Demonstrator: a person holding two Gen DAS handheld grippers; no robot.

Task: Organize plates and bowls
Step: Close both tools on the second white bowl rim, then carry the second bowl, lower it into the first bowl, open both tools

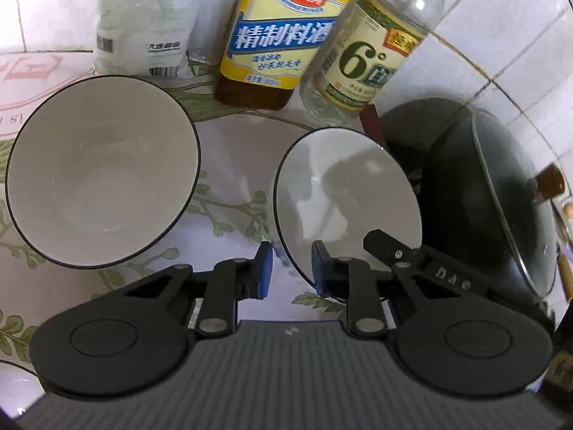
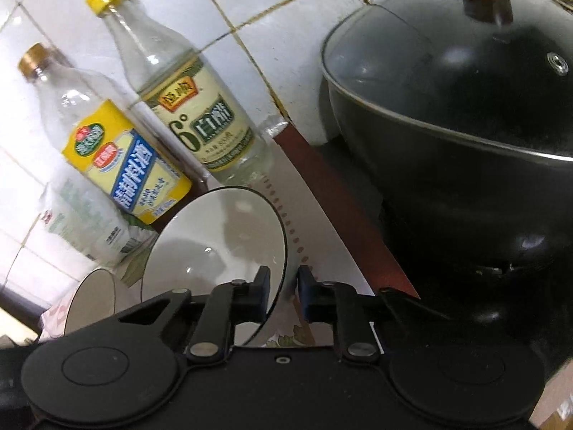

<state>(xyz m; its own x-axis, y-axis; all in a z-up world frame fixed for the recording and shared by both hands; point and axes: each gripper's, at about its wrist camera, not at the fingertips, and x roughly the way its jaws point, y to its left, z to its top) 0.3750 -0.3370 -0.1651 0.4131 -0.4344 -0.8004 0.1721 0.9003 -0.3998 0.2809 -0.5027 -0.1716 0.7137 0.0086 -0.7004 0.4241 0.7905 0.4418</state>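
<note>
With both the left gripper [image 1: 292,268] and right gripper [image 2: 283,292] clamped on opposite rims of the tilted white, black-rimmed ceramic bowl [image 1: 343,197] at centre frame, the lifting step looked underway, likely calling for nesting it into the matching bowl [image 1: 102,168] at left.

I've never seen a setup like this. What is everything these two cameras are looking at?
white bowl with dark rim: one, white, standing at the left on the cloth
tilted white bowl: one, white with dark rim, between the grippers, beside the wok
salt bag: one, white-green, back left
cooking wine bottle: one, yellow label, back centre
vinegar bottle: one, clear with yellow cap, beside the wine
black wok: one, with glass lid, right
leaf-print cloth: one, white-green, under the bowls
tiled wall: white, behind
left gripper: black with blue pads, closed on the tilted bowl's rim
right gripper: black, closed on its opposite rim
</note>
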